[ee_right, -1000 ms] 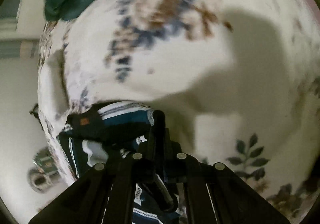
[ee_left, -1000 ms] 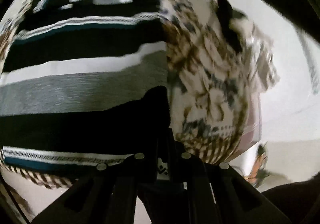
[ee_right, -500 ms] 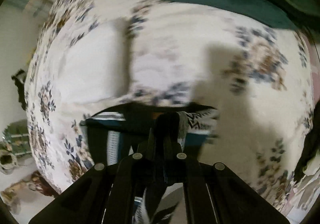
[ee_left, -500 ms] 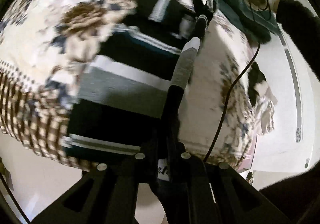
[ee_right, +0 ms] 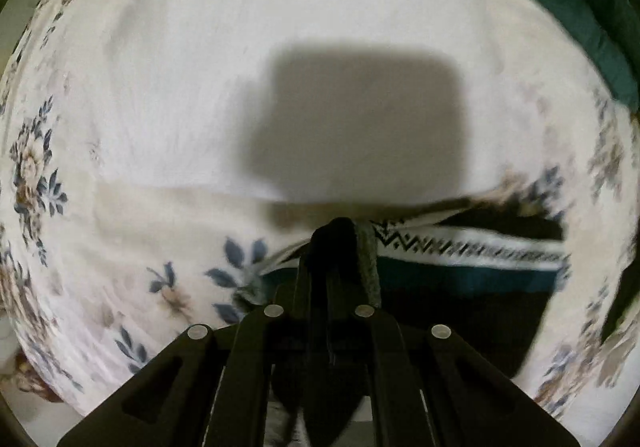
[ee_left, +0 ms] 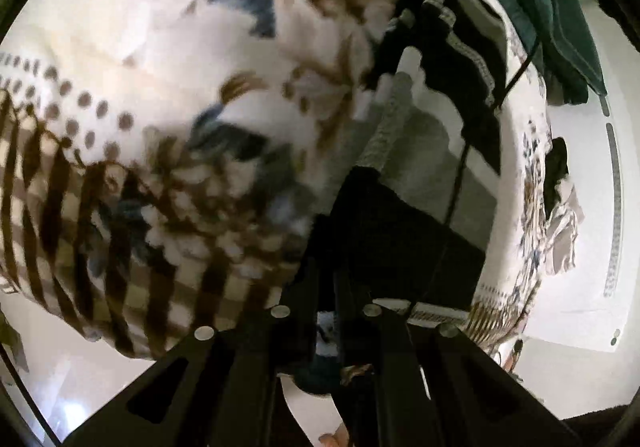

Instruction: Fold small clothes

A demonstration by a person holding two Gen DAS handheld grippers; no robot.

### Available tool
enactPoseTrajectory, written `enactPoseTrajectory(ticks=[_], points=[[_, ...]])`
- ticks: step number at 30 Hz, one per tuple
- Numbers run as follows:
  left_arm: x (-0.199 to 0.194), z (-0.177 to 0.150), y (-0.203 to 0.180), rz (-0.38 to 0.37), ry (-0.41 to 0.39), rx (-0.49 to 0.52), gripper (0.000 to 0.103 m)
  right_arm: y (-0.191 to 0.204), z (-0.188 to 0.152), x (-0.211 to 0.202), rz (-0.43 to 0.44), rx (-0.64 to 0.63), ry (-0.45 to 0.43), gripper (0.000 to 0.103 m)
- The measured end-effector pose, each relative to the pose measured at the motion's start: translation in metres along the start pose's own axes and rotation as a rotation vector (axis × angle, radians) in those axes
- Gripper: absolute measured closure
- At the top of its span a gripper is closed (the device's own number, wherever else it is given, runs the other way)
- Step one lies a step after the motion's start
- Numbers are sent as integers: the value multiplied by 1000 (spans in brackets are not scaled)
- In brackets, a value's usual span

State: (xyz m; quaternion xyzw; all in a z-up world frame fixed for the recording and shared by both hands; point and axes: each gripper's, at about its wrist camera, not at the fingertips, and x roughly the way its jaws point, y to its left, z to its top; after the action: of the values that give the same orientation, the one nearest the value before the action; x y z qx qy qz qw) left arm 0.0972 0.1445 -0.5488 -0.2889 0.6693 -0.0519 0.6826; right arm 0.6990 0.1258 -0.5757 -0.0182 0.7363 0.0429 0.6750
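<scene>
- Left wrist view: the left gripper (ee_left: 326, 287), earlier above the flat striped garment (ee_left: 404, 231), now pinches its black edge as the jaws begin opening; the garment's length runs up-right across the floral bed sheet (ee_left: 168, 59)
- Right wrist view: the right gripper (ee_right: 340, 243), jaws opening, holds a grey fold; the half-folded garment's stripes run rightward from it

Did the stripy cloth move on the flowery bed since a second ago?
Yes. The stripy cloth slid right across the flowery sheet in the left view, from its left half to the right edge.
</scene>
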Motion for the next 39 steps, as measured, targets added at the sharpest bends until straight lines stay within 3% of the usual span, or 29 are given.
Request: enactPoseTrajectory(ticks=[1,2,3,4,5,6,9,12,14,16,18,21,22,23,27,32,35,38,39], points=[[1,2,6,-2,25,-12,96,-1,-9,-2,85,-1,20,84],[-2,3,11,-20,32,-24,95,-4,-20,-7,140,0,23,69],[-7,4,14,-40,34,-38,85,-9,-32,-14,176,-1,19,56],[-12,6,20,-37,29,-51,76,-17,-56,-24,220,-15,19,53],[-16,9,23,-45,22,-59,49,-23,-74,-30,248,-29,22,52],[-20,12,26,-62,12,-67,36,-33,-98,-38,270,-42,26,52],[-22,23,24,-64,9,-44,36,-77,-188,-51,280,-44,33,52],[-8,33,11,-28,34,40,36,-133,-297,-31,255,31,91,49],[5,36,1,-5,56,92,37,-166,-373,-1,237,121,171,49],[13,33,-10,25,62,146,41,-193,-442,35,275,225,260,49],[22,26,-19,64,80,202,97,-205,-494,66,315,307,332,49],[27,15,-26,104,80,238,97,-209,-550,96,377,373,347,50],[24,13,-26,104,68,238,97,-210,-560,99,396,383,334,56],[22,11,-27,102,63,232,97,-212,-572,101,413,412,307,88],[12,2,-26,103,47,210,98,-214,-591,87,384,435,230,95],[23,-18,-28,133,61,214,98,-216,-610,80,329,384,239,96],[22,-14,-31,134,84,191,96,-211,-609,92,367,360,297,92],[-4,9,-47,141,71,184,93,-227,-591,72,421,354,301,77],[-17,22,-57,136,40,200,84,-234,-584,62,443,354,270,63]])
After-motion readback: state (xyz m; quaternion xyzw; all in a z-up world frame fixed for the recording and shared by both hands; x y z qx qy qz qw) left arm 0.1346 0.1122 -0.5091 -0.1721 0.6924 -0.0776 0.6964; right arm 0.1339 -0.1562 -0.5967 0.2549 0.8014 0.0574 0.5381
